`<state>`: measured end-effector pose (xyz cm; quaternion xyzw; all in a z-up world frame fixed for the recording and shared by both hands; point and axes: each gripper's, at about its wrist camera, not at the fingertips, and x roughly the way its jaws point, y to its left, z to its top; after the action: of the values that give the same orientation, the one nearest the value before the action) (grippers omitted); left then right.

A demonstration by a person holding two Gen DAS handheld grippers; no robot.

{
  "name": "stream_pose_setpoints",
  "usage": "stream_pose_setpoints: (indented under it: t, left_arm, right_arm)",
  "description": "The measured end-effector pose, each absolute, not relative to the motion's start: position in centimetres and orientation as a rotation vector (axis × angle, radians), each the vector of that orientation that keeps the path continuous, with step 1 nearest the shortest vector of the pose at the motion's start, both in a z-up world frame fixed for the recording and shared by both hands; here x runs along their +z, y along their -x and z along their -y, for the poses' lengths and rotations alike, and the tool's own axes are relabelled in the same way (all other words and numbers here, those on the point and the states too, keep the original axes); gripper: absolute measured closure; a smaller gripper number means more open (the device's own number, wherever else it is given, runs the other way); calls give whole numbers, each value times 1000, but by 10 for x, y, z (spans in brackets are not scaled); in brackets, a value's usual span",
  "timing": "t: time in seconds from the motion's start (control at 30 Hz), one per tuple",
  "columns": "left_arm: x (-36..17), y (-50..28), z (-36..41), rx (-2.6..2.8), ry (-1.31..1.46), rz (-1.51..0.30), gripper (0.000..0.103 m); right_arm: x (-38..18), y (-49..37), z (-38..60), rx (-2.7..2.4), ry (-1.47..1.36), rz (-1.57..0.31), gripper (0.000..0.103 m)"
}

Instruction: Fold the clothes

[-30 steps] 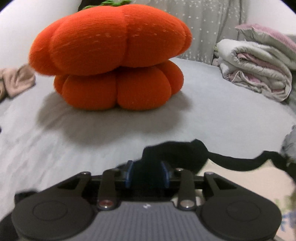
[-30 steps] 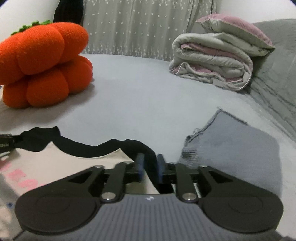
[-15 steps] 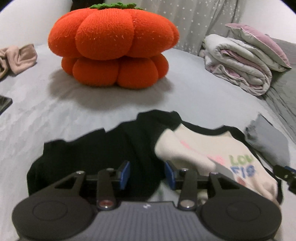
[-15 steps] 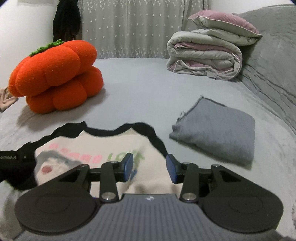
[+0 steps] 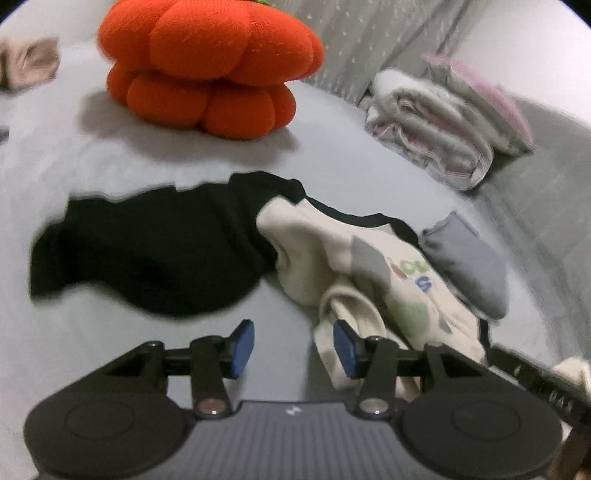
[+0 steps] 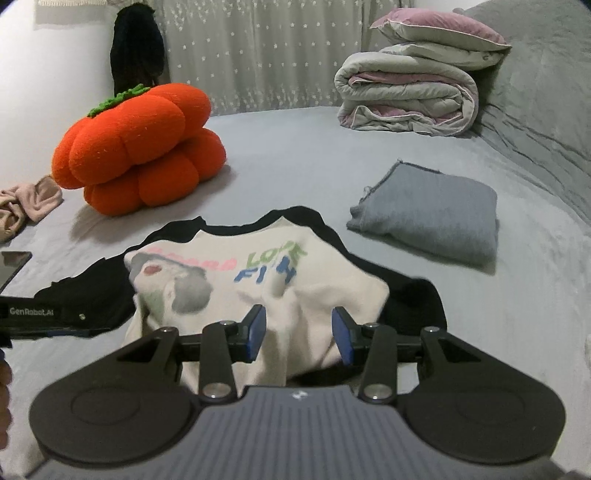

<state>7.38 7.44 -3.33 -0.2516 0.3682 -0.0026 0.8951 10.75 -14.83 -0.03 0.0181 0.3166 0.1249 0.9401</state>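
On the bed's (image 6: 295,155) left side lie a crumpled beige cloth (image 6: 33,201) and a dark phone (image 6: 11,264), with the orange pumpkin cushion (image 6: 140,155) farther in. The left tool (image 5: 293,345) hangs over the near edge of the bed, its blue pads wide apart and empty. A second ago it was pinched on the black sleeve (image 5: 147,251) of the sweatshirt (image 6: 258,280); since then it has let go, and the sleeve lies spread to the left, the cream body rumpled beside it. The right tool (image 6: 298,330) has also let go of the black collar edge it held and now stands wide, empty, just above the cream front with its printed letters. So the sweatshirt sits near the bed's front edge, face up and laid out but wrinkled, with no fold visible in it. To its right rests a grey garment (image 6: 428,216), already folded, and in the far right corner a rolled quilt (image 6: 406,99) under a pillow (image 6: 439,31).
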Motion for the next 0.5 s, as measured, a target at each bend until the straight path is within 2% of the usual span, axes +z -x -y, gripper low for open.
stream_pose_setpoints:
  t: [0.1, 0.37, 0.5]
  left_arm:
    - [-39, -80, -70, -43, 596, -803, 56]
    - [-30, -102, -46, -72, 496, -804, 55]
    - [-39, -112, -47, -55, 539, -819, 56]
  right_arm:
    - [-11, -99, 157, 296, -90, -701, 59]
    - [-25, -97, 163, 343, -111, -775, 58]
    - [-29, -100, 161, 354, -99, -797, 58]
